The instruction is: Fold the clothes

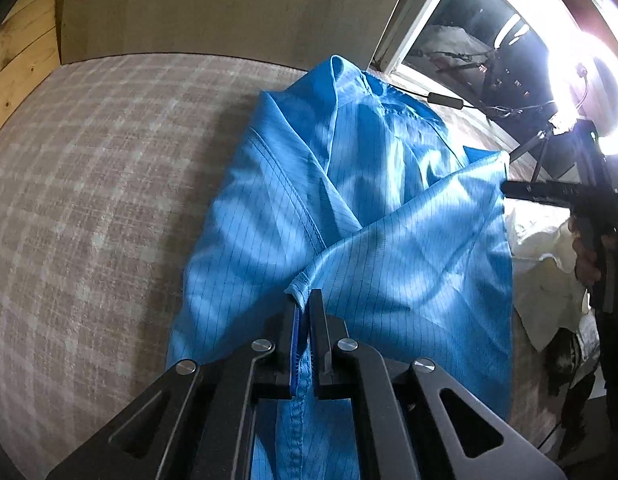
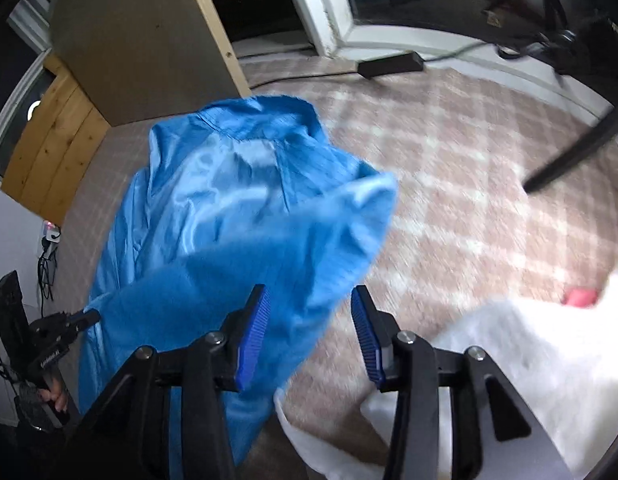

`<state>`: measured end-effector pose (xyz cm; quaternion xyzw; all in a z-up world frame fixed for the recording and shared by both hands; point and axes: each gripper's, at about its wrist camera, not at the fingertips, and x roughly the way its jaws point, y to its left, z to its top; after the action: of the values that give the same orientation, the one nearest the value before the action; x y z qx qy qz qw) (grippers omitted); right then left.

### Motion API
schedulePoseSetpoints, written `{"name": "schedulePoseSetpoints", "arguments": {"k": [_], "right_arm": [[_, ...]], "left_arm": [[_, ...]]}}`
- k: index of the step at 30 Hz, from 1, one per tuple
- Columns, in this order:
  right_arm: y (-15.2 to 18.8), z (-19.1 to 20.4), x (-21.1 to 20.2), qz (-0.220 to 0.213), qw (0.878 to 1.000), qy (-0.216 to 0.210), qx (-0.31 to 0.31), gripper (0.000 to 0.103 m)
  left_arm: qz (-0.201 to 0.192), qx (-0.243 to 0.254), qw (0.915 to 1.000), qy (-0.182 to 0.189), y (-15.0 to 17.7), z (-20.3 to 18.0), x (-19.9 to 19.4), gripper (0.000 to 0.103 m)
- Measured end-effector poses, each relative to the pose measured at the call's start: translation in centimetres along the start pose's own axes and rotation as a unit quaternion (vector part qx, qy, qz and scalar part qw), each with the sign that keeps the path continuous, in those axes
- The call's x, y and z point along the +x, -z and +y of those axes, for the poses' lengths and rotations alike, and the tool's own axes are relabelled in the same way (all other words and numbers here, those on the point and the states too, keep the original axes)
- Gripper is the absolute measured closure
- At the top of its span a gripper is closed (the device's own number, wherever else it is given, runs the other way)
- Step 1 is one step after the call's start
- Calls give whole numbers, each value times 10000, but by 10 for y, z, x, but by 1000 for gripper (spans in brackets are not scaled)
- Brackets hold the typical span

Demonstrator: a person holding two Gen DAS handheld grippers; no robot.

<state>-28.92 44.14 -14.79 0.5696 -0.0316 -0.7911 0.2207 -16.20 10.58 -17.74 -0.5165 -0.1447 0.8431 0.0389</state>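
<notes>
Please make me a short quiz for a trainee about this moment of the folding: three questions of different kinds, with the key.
1. True or false: the left tool is shut on an edge of the blue garment.
2. Choose one: the jaws of the right tool are A) wide apart, B) pressed together, C) out of view.
3. Fill in: the loose cloth beside the garment is ____ in colour.

Key: 1 true; 2 A; 3 white.

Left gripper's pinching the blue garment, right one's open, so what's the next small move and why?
Probably close the right gripper on the blue garment: its jaws stand open with cloth draped between them, while the left gripper is already clamped on a hem.
</notes>
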Motion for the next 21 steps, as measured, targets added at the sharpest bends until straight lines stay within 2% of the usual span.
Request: {"name": "schedulePoseSetpoints", "arguments": {"k": [1,4,7,9,12,14,16,17,21], "right_arm": [[-4,3,3,8,10000,-5,-45,84],[-13,15,9,-111,9994,107,-316,97],[-24,26,20,-282,9968,365,-657,98],[-29,26,34,-171,9957,594,-695,98],[-28,20,44,14,9929,933,-734,96],[-25,13,35,4,9947,845,-590,94],[-20,6,17,-135,9974,594,-373,83],[-16,6,8,-206,9977,547,-350,81],[11,20,-24,-445,9957,534,-619,80]], "left_arm": [[-13,-9,10000,-11,0,0,-1,100],[-78,-36,9999,-88,1,1,-5,99],[-111,-36,9997,-231,2,3,-4,99],[-85,1,9995,-320,4,3,1,99],[-95,9,9988,-478,6,4,-1,91],[-127,-52,9987,-481,7,6,-6,86],[-225,-50,9984,-513,9,7,-18,82],[-284,-42,9982,-521,10,7,-25,82],[-407,23,9986,-348,21,-1,-52,81]]}}
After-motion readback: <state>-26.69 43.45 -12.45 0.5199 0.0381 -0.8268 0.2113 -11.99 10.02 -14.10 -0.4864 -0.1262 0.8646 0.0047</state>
